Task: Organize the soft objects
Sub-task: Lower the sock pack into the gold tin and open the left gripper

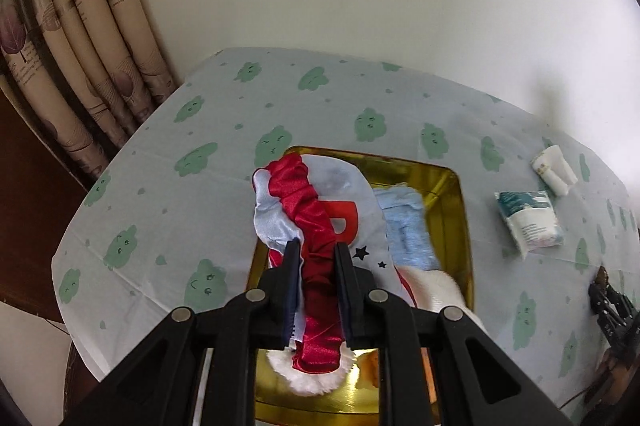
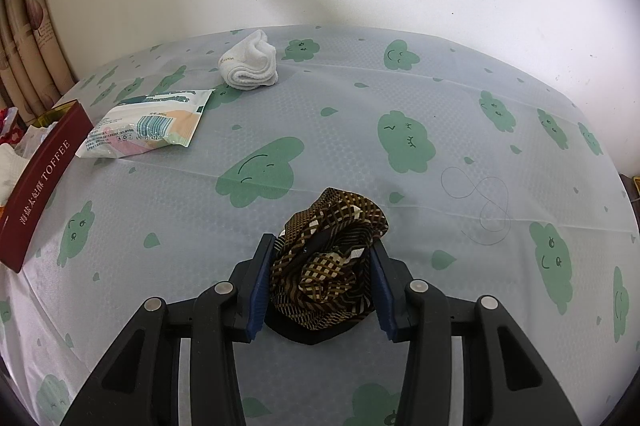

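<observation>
The left gripper (image 1: 316, 252) is clamped on a red satin scrunchie (image 1: 310, 222) backed by pale printed fabric (image 1: 356, 198), and carries the bundle above the gold tin (image 1: 452, 210). The tin already holds a light blue cloth (image 1: 408, 226) at 2 o'clock from the fingertips and a white fluffy item (image 1: 436, 286) at 4 o'clock.

The right gripper (image 2: 320, 258) has its jaws closed against a brown checked scarf (image 2: 332, 246), bunched on the cloud-print tablecloth (image 2: 400, 98).

Recommended procedure for the placement in hand:
1. Lower the left bundle until its trailing end rests inside the tin wall; part of the fabric currently overhangs the rim at 11 o'clock.
2. Release only once the bundle is supported, since satin is likely to slide.
3. Keep the right gripper closed on the scarf until the left has cleared the tin.

Remaining on the cloth, seen from the right wrist: a tissue pack (image 2: 152, 122) at 10 o'clock and a folded white sock (image 2: 250, 64) at 11 o'clock, well apart from the scarf; the tin's red side (image 2: 40, 182) lies at 9 o'clock
</observation>
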`<state>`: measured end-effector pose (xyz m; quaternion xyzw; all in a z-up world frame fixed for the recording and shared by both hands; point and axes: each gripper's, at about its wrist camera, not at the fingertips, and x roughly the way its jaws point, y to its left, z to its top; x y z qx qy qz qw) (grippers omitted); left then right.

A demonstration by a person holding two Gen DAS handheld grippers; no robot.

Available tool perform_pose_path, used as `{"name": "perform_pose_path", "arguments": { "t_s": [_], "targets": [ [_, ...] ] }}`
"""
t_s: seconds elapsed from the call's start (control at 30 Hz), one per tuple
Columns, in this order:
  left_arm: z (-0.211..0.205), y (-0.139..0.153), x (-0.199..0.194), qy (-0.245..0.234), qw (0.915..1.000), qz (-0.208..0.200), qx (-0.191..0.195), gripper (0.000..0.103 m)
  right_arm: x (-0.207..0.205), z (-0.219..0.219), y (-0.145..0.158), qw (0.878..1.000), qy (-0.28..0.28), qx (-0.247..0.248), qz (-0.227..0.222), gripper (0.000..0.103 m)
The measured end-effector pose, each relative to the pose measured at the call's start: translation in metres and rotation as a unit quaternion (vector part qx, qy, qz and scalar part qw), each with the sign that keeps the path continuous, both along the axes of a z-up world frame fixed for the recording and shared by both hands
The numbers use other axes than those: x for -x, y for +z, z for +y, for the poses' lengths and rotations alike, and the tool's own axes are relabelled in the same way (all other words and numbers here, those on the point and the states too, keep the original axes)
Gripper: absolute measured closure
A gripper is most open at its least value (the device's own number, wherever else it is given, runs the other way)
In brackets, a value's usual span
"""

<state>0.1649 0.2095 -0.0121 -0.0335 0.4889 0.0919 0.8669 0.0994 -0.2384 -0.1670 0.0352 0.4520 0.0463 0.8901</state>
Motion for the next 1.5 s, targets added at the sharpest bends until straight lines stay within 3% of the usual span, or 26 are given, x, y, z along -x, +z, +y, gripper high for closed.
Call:
{"name": "perform_pose_path", "arguments": {
  "t_s": [0.43,0.6,0.7,0.8,0.87,1.03,1.27,1.5],
  "targets": [
    [-0.006,-0.031,-0.003,-0.033,0.9991,0.028,0.001,0.084,0.000,0.001,0.000,1.000,0.001,0.000,0.001,0.060],
    [-0.010,-0.030,-0.003,-0.044,0.9986,0.027,-0.008,0.079,0.000,0.001,0.001,1.000,0.001,0.000,0.001,0.060],
    [-0.011,-0.028,-0.002,-0.045,0.9985,0.026,-0.013,0.071,0.000,0.001,0.001,1.000,0.001,0.000,0.001,0.060],
    [-0.011,-0.025,-0.002,-0.045,0.9987,0.023,-0.004,0.070,0.000,0.001,0.001,1.000,0.001,0.000,0.001,0.060],
    [-0.011,-0.022,-0.001,-0.048,0.9986,0.022,0.006,0.062,0.000,0.001,0.001,1.000,0.001,0.000,0.001,0.060],
    [-0.013,-0.004,0.009,-0.049,0.9988,-0.002,0.001,0.062,-0.001,0.001,0.001,1.000,0.001,0.000,0.001,0.060],
    [-0.004,0.019,0.039,0.007,0.9977,-0.061,-0.028,0.061,-0.001,0.002,0.001,1.000,0.001,0.002,0.001,0.060],
    [0.019,0.019,0.072,0.082,0.9894,-0.102,-0.063,0.060,-0.001,0.001,0.000,1.000,0.001,-0.003,0.001,0.060]
  ]
}}
